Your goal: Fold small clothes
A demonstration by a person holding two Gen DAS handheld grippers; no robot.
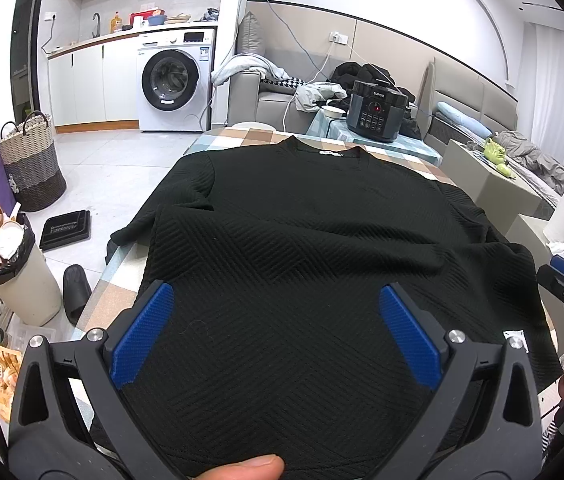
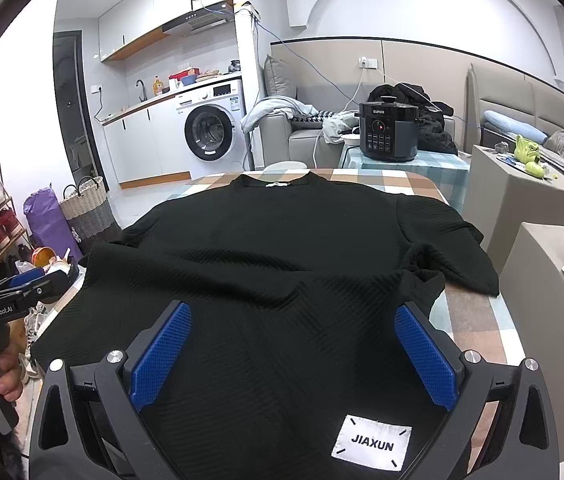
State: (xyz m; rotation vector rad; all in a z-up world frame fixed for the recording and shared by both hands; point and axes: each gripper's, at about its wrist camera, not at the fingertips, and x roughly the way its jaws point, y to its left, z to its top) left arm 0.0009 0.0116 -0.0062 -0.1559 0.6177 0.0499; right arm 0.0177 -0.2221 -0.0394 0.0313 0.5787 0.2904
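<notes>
Black sweater (image 1: 302,240) spread flat on the checked tablecloth (image 1: 242,136), collar at the far end

Left gripper (image 1: 276,296) hovers over the near hem, jaws wide, holding nothing; right gripper (image 2: 292,316) likewise wide and empty above the hem, close to the white label (image 2: 372,448).

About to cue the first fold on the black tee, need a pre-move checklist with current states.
1. Black tee lies spread on the checked table, collar at the far end: ok.
2. Left gripper open, nothing pinched between its fingers: ok.
3. Right gripper open, over the hem near the JIAXUN label: ok.
4. Right sleeve flat: not ok, cloth is bunched beside the armpit.
5. Left sleeve fully on the table: not ok, its end hangs past the edge.
6. Fingertips touching the cloth: cannot tell.
</notes>
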